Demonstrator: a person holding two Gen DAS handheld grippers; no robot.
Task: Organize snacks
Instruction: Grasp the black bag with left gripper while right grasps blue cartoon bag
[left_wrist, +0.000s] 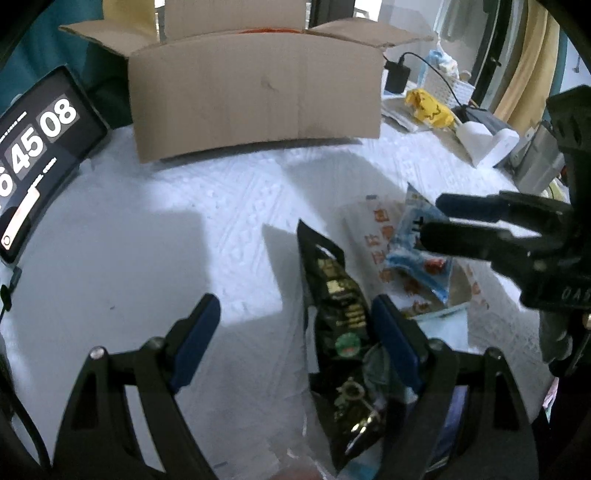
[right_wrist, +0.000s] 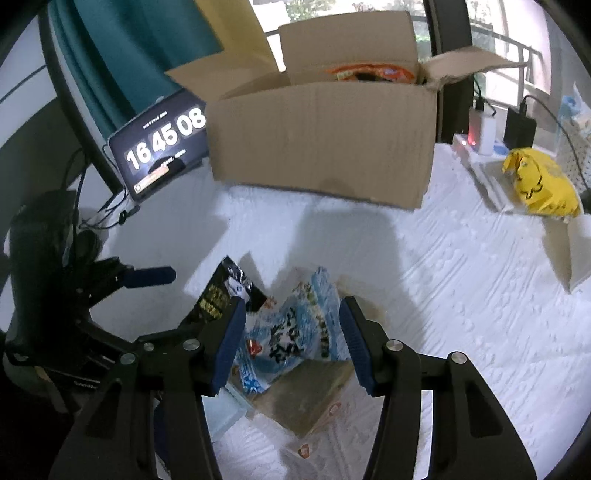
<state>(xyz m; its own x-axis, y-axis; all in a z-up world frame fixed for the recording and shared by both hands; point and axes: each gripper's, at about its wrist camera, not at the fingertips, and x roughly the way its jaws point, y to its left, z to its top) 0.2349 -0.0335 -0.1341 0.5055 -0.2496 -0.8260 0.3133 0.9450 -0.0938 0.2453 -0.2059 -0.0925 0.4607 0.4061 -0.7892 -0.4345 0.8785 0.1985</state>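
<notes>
A pile of snack packets lies on the white tablecloth. My left gripper (left_wrist: 295, 314) is open above a black packet with gold print (left_wrist: 340, 306); its right finger sits beside that packet. My right gripper (right_wrist: 291, 321) is open with a blue and white packet (right_wrist: 291, 332) between its fingers, not clamped. That blue packet (left_wrist: 417, 254) lies on a white packet with orange print (left_wrist: 373, 236). The black packet (right_wrist: 221, 295) shows left of the right gripper. An open cardboard box (left_wrist: 255, 99) stands behind, with orange packets (right_wrist: 369, 72) inside.
A tablet showing a clock (left_wrist: 33, 147) leans at the left of the box (right_wrist: 321, 147). A yellow bag (right_wrist: 539, 181), chargers with cables (right_wrist: 517, 125) and white items lie at the right. The left gripper (right_wrist: 147, 277) shows at the left of the right wrist view.
</notes>
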